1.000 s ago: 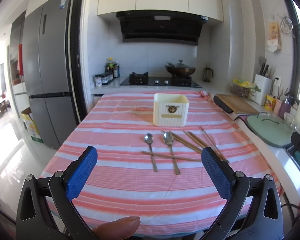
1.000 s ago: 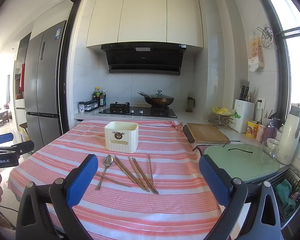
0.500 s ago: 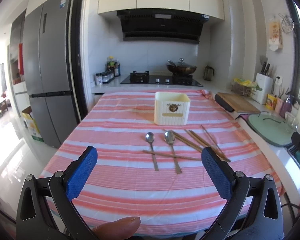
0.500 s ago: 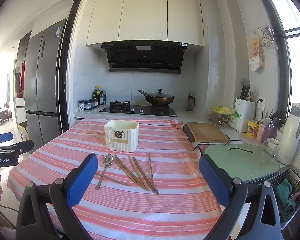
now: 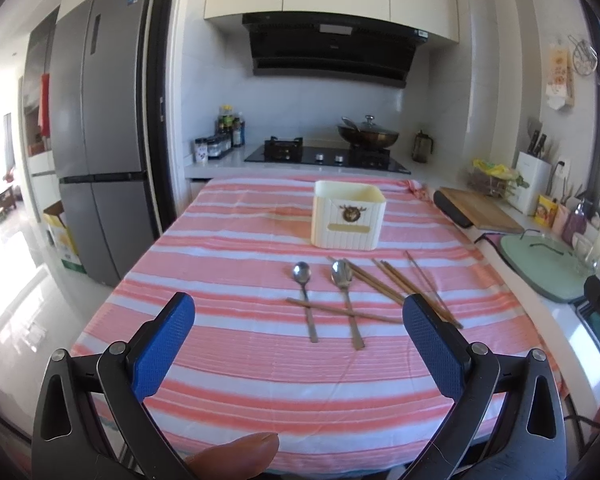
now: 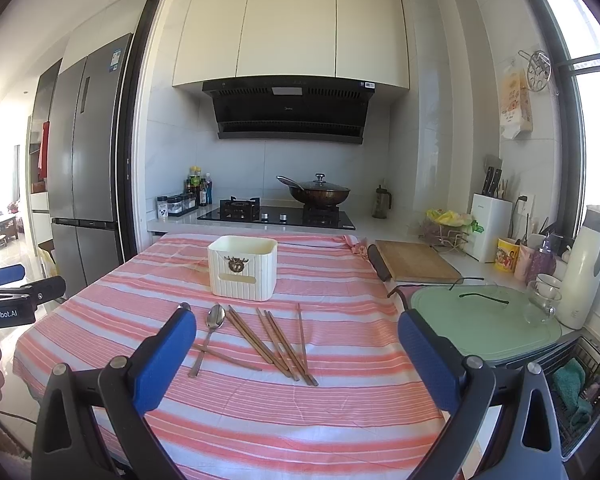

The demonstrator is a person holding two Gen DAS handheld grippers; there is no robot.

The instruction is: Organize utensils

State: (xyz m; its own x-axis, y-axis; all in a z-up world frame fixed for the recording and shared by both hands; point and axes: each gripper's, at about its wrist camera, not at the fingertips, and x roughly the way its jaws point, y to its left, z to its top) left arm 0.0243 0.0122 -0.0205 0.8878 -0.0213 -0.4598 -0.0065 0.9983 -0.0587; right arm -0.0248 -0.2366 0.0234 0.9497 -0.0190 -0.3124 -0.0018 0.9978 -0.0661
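Nothing looks sorted yet, in my judgement: on the pink-and-white striped tablecloth (image 5: 236, 360) the cream ribbed plastic utensil holder with a deer emblem (image 5: 348, 216) stands at the far middle, its inside hidden from both views, so I cannot tell what it holds; near it lie the loose brown wooden chopsticks (image 6: 284, 340), fanned to the right with one crossing the handles of the two steel spoons (image 5: 342, 276) at left. The left gripper (image 5: 298, 344) and right gripper (image 6: 296, 354) both hang over the near edge, blue pads spread wide, grasping nothing; every utensil is left to move.

Bright daylight from the window (image 6: 592, 92) at right, blown-out glare at left, sharp focus, fisheye bending, dark corners
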